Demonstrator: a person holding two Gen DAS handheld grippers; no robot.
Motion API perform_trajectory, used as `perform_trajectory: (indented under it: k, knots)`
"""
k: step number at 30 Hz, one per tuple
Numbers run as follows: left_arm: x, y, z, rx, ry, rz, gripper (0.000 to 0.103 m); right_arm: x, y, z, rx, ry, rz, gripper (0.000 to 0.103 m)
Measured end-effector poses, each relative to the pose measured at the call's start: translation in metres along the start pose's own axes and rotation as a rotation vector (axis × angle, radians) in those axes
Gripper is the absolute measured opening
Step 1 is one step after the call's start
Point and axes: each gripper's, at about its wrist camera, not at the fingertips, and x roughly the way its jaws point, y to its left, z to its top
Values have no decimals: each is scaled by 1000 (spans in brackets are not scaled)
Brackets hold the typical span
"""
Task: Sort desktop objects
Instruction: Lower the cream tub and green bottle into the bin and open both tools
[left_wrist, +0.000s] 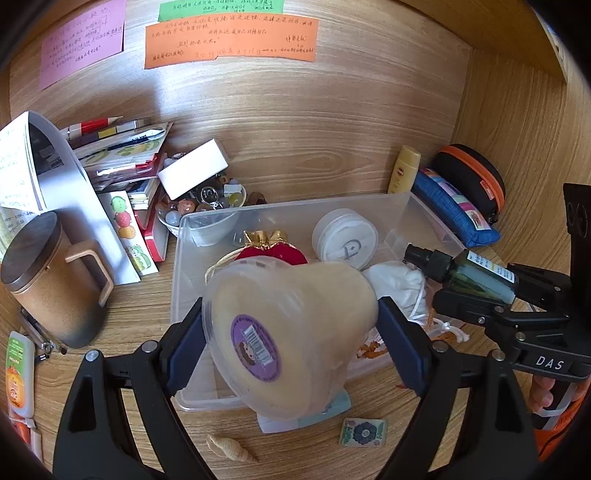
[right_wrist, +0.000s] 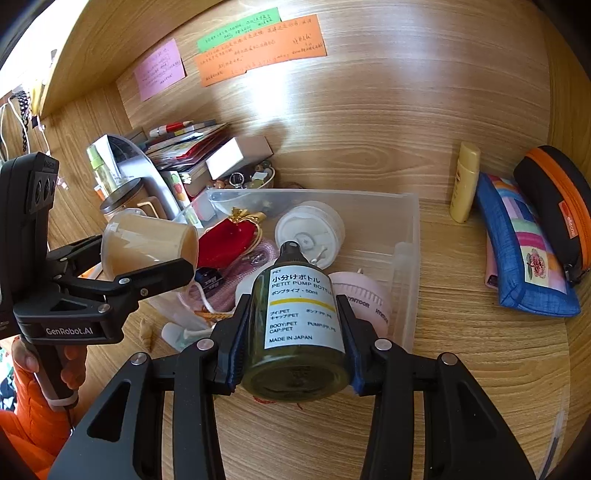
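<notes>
Your left tool (left_wrist: 291, 332) is clamped on the beige cup (left_wrist: 288, 332), tipped over the near-left part of the clear bin (left_wrist: 295, 206). Your right tool (right_wrist: 293, 332) grips the green pump bottle (right_wrist: 295, 325), nozzle pointing far, over the bin's near edge on the counter (right_wrist: 480, 332).

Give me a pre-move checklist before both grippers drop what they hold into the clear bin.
1. Left gripper shut on beige cup: ok.
2. Right gripper shut on pump bottle: ok.
3. Both items over the clear bin: ok.
4. Free spot in bin: not ok, crowded by red pouch, white jar, pink case.
5. Bottle cap sealed: cannot tell.
6. Grippers apart from each other: ok.
</notes>
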Motion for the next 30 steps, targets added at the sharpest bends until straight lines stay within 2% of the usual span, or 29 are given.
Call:
perform_trajectory:
  k: [1, 2, 3, 5, 10, 19, 23, 30]
  knots:
    - [0, 0, 0, 1, -2, -2, 85, 1, 0, 0, 0, 1, -1, 39]
    - [0, 0, 1, 1, -11, 1, 75, 2, 0, 1, -2, 2, -1, 39]
    - [0, 1, 3, 3, -9, -5, 74, 2, 1, 1, -5, -2, -2, 39]
    - [0, 0, 5, 3, -3, -44, 74, 3, 1, 3, -11, -1, -5, 39]
    - [6, -13, 4, 49, 5, -24, 74, 12, 3, 4, -12, 17, -7, 39]
    - [15, -21, 1, 70, 40, -18, 75, 12, 2, 7, -13, 9, -18, 41]
    - [15, -20, 2, 66, 44, -20, 76, 9, 7, 7, -36, -10, -64, 66]
    - [4, -18, 1, 65, 22, -12, 82, -4, 16, 9, -95, -69, -152, 78]
